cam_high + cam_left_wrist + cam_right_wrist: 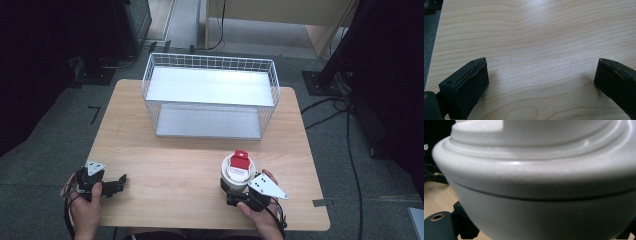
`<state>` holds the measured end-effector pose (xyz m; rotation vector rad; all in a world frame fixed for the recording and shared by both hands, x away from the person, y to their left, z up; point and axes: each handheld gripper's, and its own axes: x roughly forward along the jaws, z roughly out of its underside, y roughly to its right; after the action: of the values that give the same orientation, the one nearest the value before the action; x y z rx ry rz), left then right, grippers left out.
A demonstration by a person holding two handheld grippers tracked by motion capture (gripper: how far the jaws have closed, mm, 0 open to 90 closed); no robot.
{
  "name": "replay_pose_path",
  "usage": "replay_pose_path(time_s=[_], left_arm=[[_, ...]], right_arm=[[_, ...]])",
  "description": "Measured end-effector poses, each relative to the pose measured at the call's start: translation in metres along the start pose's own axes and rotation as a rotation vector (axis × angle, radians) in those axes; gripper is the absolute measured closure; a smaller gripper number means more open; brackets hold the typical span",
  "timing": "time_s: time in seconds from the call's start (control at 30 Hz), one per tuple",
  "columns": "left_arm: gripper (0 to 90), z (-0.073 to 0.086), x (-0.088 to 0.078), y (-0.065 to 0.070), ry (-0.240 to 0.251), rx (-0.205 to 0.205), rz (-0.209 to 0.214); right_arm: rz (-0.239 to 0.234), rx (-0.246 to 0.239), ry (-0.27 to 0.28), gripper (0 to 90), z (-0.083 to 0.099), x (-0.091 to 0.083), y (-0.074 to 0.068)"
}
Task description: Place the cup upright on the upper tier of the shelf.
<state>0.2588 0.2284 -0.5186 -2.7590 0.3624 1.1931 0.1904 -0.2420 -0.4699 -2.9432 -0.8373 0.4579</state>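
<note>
Plastic, white and smooth, makes up the round squat container with a red flip tab on its lid [237, 169], and it stands upright near the front right of the pale wooden table [175, 170], its long axis running straight up from the board. The red tab sits on top and points toward the far side, in the direction of the wire basket. In the right gripper view the container's wall [544, 195] is right against the lens: a glossy, curved body, a thin dark seam where the lid meets it, and stepped ridges ringing the lid above.

The right gripper [240, 192] is pinching the container low on its near side, black jaws set against either flank, with a grey three-cornered plate on top and a hand wrapped behind it.

The left gripper [107, 186] rests at the front left edge of the table, well apart from the container, its jaws spread wide. In the left gripper view its black pads [471, 82] look rubbery and slightly worn at the edges, with bare wood grain between them.

Farther back stands a white wire-mesh basket with two flat metal shelves [210, 95], rectangular, its long side running across the table.
</note>
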Motion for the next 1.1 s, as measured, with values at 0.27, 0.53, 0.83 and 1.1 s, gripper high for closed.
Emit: replay_pose_path(time_s=[0.27, 0.53, 0.83, 1.1], left_arm=[[0.0, 0.000, 0.000, 0.000, 0.000, -0.001, 0.001], [0.0, 0.000, 0.000, 0.000, 0.000, -0.001, 0.001], [0.0, 0.000, 0.000, 0.000, 0.002, -0.001, 0.000], [0.0, 0.000, 0.000, 0.000, 0.002, -0.001, 0.000]], right_arm=[[0.025, -0.003, 0.034, 9.8, -0.015, 0.003, 0.005], [0.048, -0.026, 0.064, 9.9, -0.039, 0.008, 0.005], [0.046, -0.057, 0.090, 10.0, -0.066, 0.016, 0.004], [0.043, -0.077, 0.130, 10.1, -0.088, 0.025, 0.003]])
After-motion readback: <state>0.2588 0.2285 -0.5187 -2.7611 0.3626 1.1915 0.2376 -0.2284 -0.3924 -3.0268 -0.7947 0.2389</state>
